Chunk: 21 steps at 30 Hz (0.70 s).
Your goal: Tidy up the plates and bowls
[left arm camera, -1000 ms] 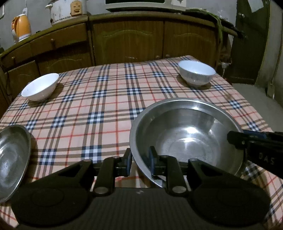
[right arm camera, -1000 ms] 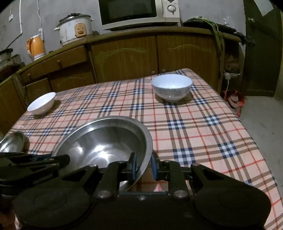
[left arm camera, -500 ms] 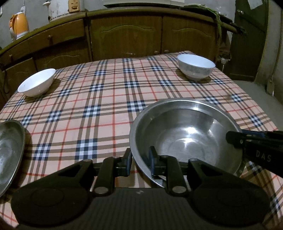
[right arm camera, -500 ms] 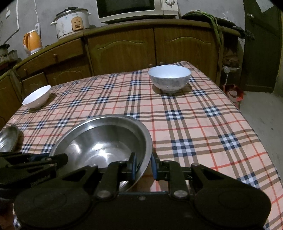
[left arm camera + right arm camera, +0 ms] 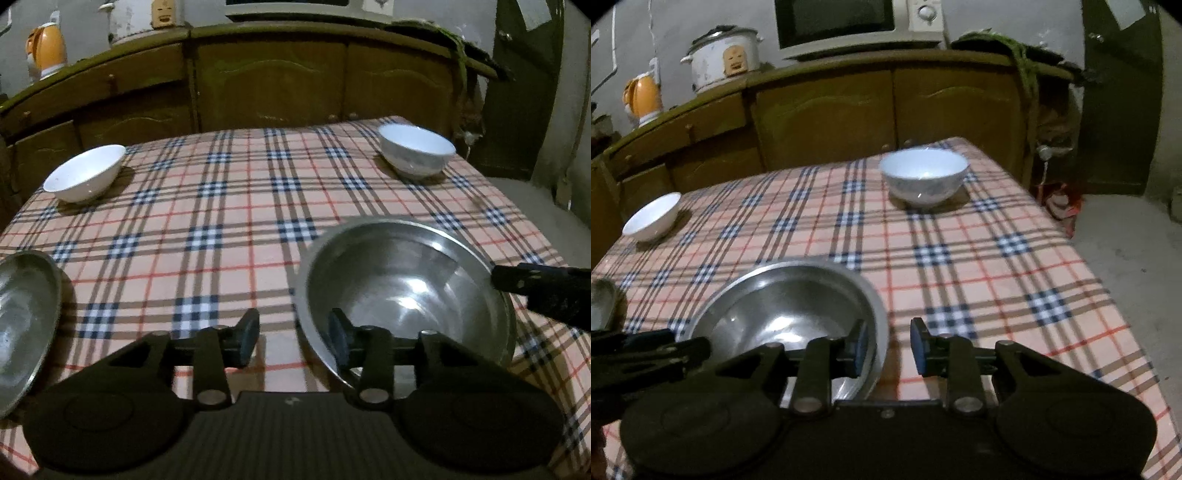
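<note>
A large steel bowl [image 5: 406,291] [image 5: 783,314] rests on the plaid tablecloth near the front edge. My left gripper [image 5: 293,339] straddles the bowl's left rim, one finger inside and one outside. Its jaws are opening and the pads stand off the metal. My right gripper [image 5: 888,347] straddles the right rim the same way, with its jaws opening too. Each gripper also shows in the other's view, the right gripper [image 5: 535,291] and the left gripper [image 5: 646,354]. Two white bowls stand far back, one on the left [image 5: 85,173] [image 5: 652,218] and one on the right [image 5: 417,151] [image 5: 923,175].
A second steel dish [image 5: 22,321] [image 5: 602,302] lies at the table's left front edge. Wooden cabinets [image 5: 827,110] run behind the table, carrying an orange kettle [image 5: 642,96], a rice cooker [image 5: 724,59] and a microwave [image 5: 846,22]. The floor drops off to the right [image 5: 1126,258].
Both grippers were shut on the steel bowl's rim; now both pairs of jaws have spread apart off the rim. The bowl and the hands have stayed about where they were.
</note>
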Each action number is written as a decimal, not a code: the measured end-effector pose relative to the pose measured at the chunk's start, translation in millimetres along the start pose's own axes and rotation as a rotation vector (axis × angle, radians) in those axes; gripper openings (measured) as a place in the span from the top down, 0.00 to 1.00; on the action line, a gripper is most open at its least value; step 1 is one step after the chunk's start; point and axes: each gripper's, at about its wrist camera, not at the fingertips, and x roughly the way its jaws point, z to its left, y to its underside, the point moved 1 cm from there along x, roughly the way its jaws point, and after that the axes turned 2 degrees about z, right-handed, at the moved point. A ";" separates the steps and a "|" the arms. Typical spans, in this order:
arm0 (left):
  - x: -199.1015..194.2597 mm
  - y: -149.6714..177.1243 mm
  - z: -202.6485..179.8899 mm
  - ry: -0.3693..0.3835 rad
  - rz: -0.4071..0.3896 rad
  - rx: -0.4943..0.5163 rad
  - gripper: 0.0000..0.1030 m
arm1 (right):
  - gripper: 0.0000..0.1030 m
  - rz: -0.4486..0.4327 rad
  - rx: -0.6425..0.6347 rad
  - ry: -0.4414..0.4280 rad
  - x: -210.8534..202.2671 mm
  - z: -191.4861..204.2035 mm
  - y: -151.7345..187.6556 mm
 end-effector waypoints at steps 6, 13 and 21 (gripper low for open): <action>-11.1 -14.8 21.1 -0.032 -0.028 -0.016 0.48 | 0.67 -0.036 0.006 -0.038 -6.7 9.0 -19.2; -24.9 -33.5 50.9 -0.068 -0.065 -0.054 0.42 | 0.64 -0.039 -0.020 -0.141 -5.9 50.1 -40.3; -32.1 -45.6 93.8 -0.111 -0.083 -0.104 0.41 | 0.63 -0.031 -0.080 -0.228 5.0 112.4 -62.3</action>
